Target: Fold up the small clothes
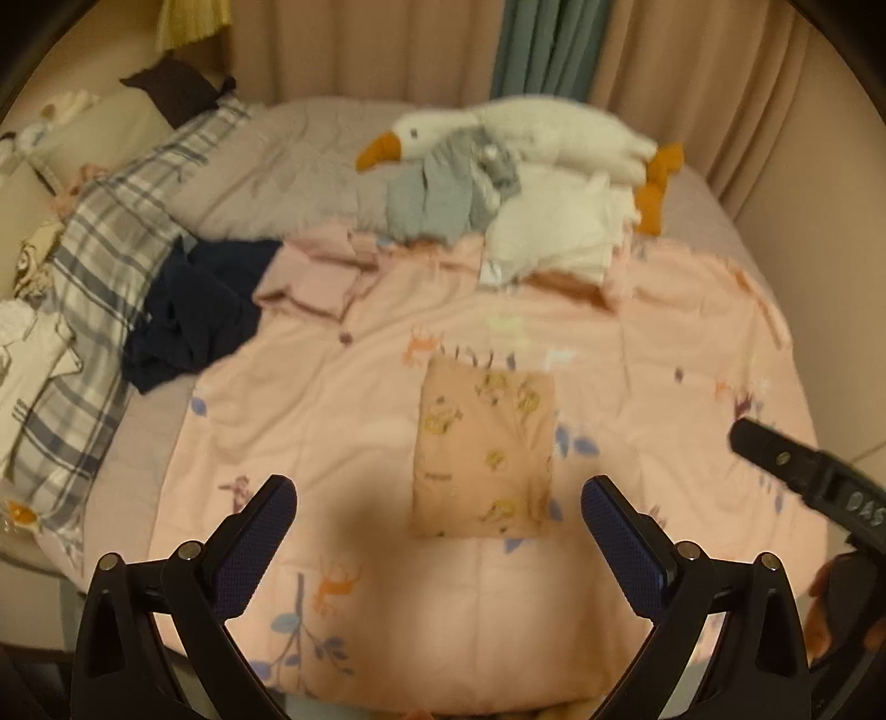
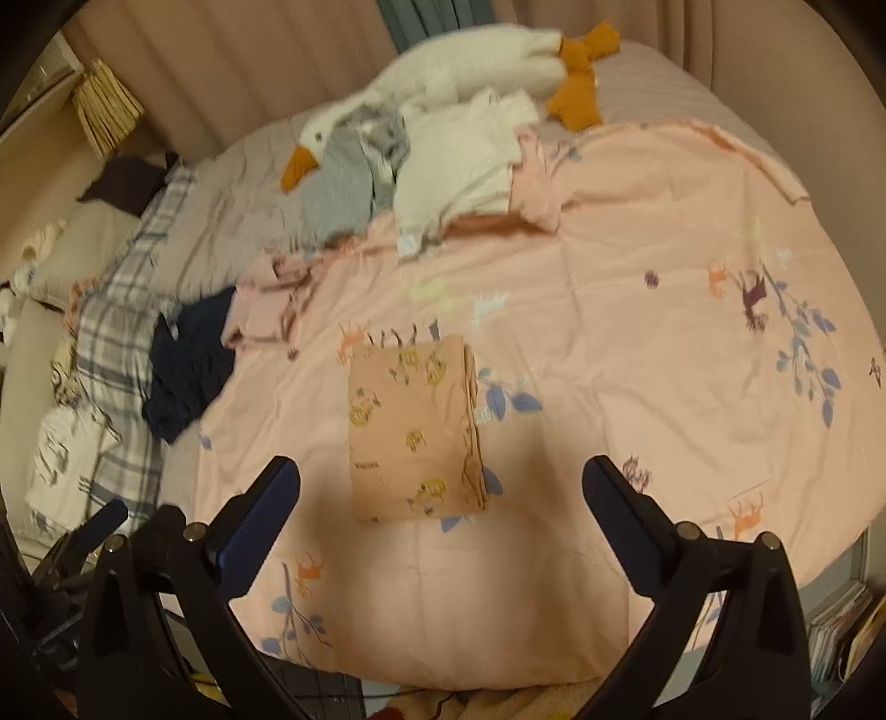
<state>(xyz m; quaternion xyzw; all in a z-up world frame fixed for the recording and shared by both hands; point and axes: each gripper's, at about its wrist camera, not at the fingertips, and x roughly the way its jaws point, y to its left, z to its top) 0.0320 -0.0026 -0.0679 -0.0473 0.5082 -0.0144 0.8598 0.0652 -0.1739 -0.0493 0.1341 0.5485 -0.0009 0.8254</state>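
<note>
A small peach garment with yellow prints (image 1: 484, 451) lies folded into a neat rectangle on the pink quilt (image 1: 637, 360); it also shows in the right wrist view (image 2: 415, 432). My left gripper (image 1: 437, 518) is open and empty, held above the quilt just in front of the folded garment. My right gripper (image 2: 440, 504) is open and empty too, likewise just in front of it. The tip of the right gripper shows at the right edge of the left wrist view (image 1: 803, 471). Unfolded clothes lie farther back: a navy piece (image 1: 194, 315), a pink piece (image 1: 315, 277), a grey-blue piece (image 1: 443, 194) and a white piece (image 1: 559, 227).
A white plush goose (image 1: 526, 130) lies across the far side of the bed. A plaid blanket (image 1: 105, 260) and more clothes run along the left side. Curtains (image 1: 387, 50) hang behind the bed. The quilt's near edge (image 2: 443, 664) hangs just below my grippers.
</note>
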